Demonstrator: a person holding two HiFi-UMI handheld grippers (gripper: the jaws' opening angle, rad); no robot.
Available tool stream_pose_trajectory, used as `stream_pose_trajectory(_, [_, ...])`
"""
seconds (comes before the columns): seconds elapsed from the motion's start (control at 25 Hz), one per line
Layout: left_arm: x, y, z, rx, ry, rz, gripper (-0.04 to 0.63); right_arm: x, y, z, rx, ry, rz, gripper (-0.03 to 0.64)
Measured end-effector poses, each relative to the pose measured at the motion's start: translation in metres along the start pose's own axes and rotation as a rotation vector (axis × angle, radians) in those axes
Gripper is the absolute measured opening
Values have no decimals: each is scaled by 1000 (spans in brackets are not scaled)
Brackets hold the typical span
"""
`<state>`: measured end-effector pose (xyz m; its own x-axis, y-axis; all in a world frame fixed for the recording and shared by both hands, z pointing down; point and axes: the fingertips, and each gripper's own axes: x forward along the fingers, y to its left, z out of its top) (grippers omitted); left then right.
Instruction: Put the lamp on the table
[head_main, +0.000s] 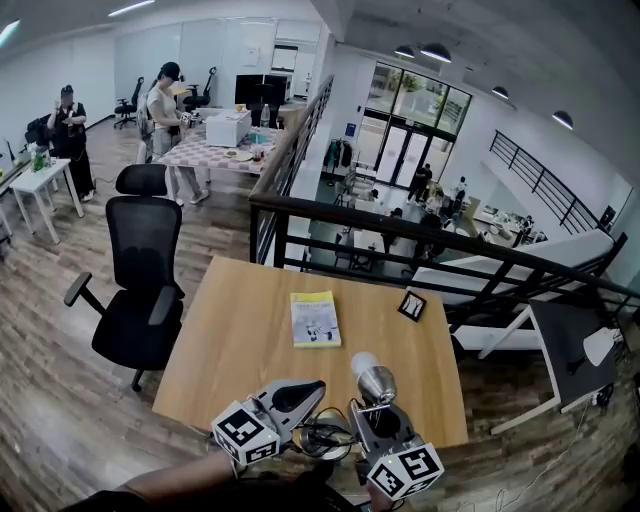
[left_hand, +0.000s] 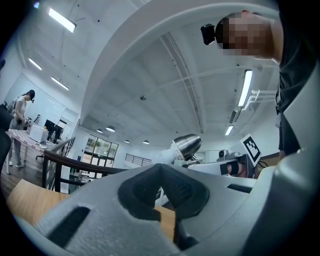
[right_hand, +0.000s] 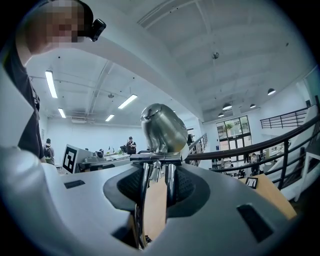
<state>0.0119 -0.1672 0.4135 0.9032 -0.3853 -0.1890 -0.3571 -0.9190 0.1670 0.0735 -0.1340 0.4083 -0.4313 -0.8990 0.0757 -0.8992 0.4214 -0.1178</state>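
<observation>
The lamp has a silver metal head with a white bulb, and thin metal rods below it. My right gripper is shut on those rods and holds the lamp upright over the near edge of the wooden table. The head stands just above the jaws. My left gripper is beside it on the left, shut, with nothing between its pads. From the left gripper view the lamp head points left. A dark coil of cable lies between the two grippers.
A yellow-white booklet lies mid-table and a small black frame sits at the far right. A black office chair stands left of the table. A black railing runs behind it. People stand far back left.
</observation>
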Motion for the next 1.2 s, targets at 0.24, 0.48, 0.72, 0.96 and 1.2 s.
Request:
stream_pose_trajectory(0.24, [19,20,-6,-4,2,25,8,22,-18,-2,1,17,37,109])
stream_pose_trajectory(0.48, [46,36,-11,-11,-1,51,8,38,-43,3,-16,36,83,109])
stream_pose_trajectory(0.72, [76,44,-12,-1,-8,84,8,44,-79,6,-12,54,107,109])
stream_pose_trajectory(0.96, [100,55,-13,8,-11,136,8,51,-108,13,-12,59,151,109])
stream_pose_trajectory(1.2, [127,62,-23,12,-7,170,8,55,-135,11,-11,66,190,109])
